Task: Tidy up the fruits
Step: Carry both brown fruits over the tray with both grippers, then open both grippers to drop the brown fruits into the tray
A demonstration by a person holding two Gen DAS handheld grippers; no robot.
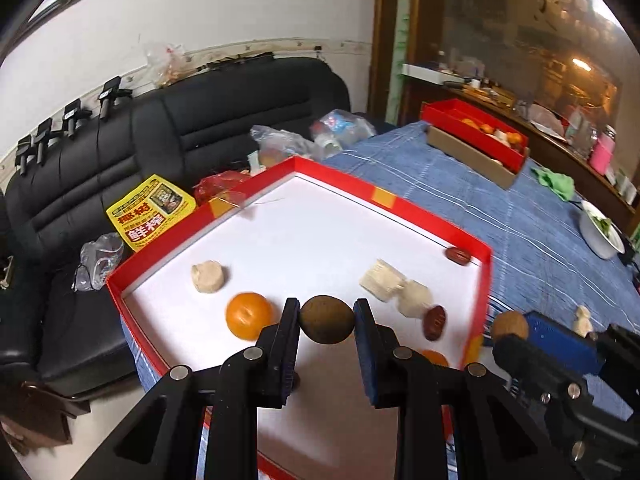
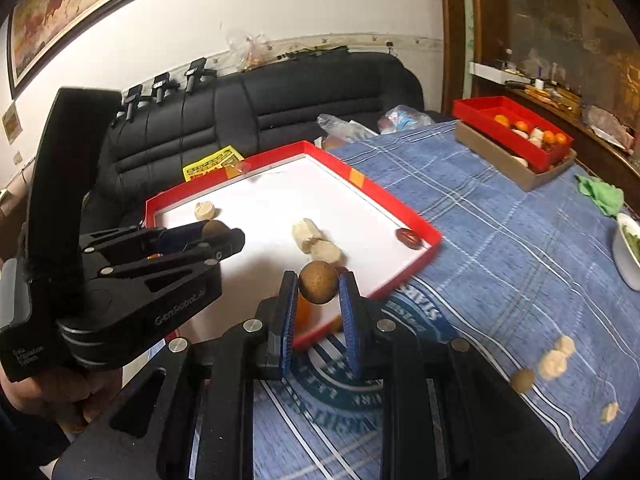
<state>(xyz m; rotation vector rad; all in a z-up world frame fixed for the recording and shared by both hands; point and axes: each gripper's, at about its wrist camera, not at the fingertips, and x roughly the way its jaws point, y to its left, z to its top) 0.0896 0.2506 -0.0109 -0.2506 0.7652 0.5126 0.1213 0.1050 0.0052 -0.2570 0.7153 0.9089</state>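
Each gripper, left gripper [image 1: 326, 322] and right gripper [image 2: 318, 283], has its jaws clamped on a brown round fruit [image 1: 327, 321] above the red tray [image 1: 436, 220], likely for sorting.

Both handheld rigs are chunky matte-black plastic; the left gripper [image 1: 327, 320] has triangular cut-out linkage arms, round silver pivot pins and blue ribbed finger pads [image 1: 365, 344]; the right gripper [image 2: 318, 292] is the same build, blue pads too; side-on, the left one shows faint white lettering on its body and a tall black handle.
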